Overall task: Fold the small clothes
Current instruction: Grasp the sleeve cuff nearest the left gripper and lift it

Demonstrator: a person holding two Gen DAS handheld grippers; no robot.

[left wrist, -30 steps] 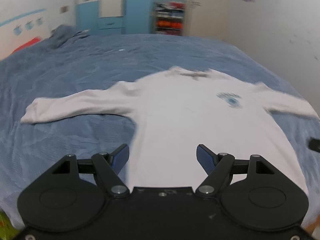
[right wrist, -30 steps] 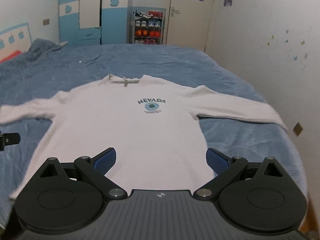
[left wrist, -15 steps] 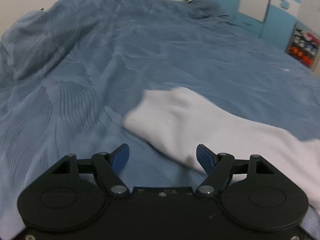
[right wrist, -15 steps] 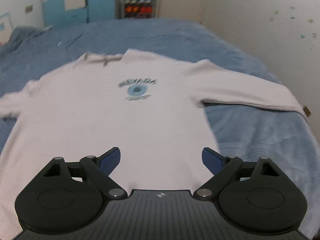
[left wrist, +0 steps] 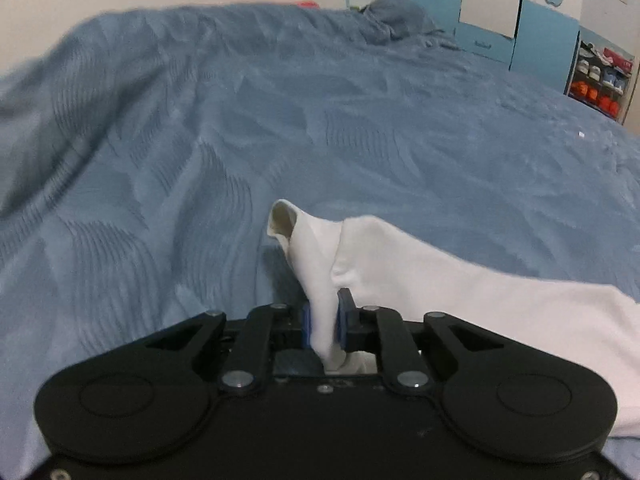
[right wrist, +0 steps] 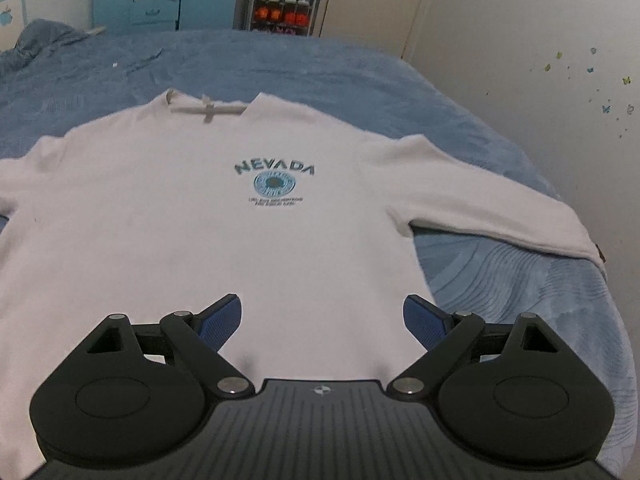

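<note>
While the left gripper (left wrist: 323, 326) sits low over the bed, its blue pads (left wrist: 306, 326) are pinched together on the cuff end of a white sleeve (left wrist: 440, 280). Cloth bunches up between the pads, and the cuff opening (left wrist: 282, 220) stands lifted just beyond them. From there the sleeve runs off to the right, lying on the blue bedspread (left wrist: 200, 140). Farther back, a rumpled heap of blue fabric (left wrist: 394, 20) rests near the wall, with blue and white wardrobe doors (left wrist: 520, 8) behind it.

On the other side, the right gripper (right wrist: 322, 320) hangs above the lower hem of the shirt (right wrist: 200, 240) with its fingers spread wide and nothing between them. Spread flat and face up on the bedspread (right wrist: 500, 264), the shirt shows the print "NEVADA" (right wrist: 274, 169) at its chest and the collar (right wrist: 206, 108) farther away. Its other sleeve (right wrist: 500, 216) stretches out to the right, reaching the bed's edge. Beyond the bed stands a shoe rack (right wrist: 284, 0) against the far wall.
</note>
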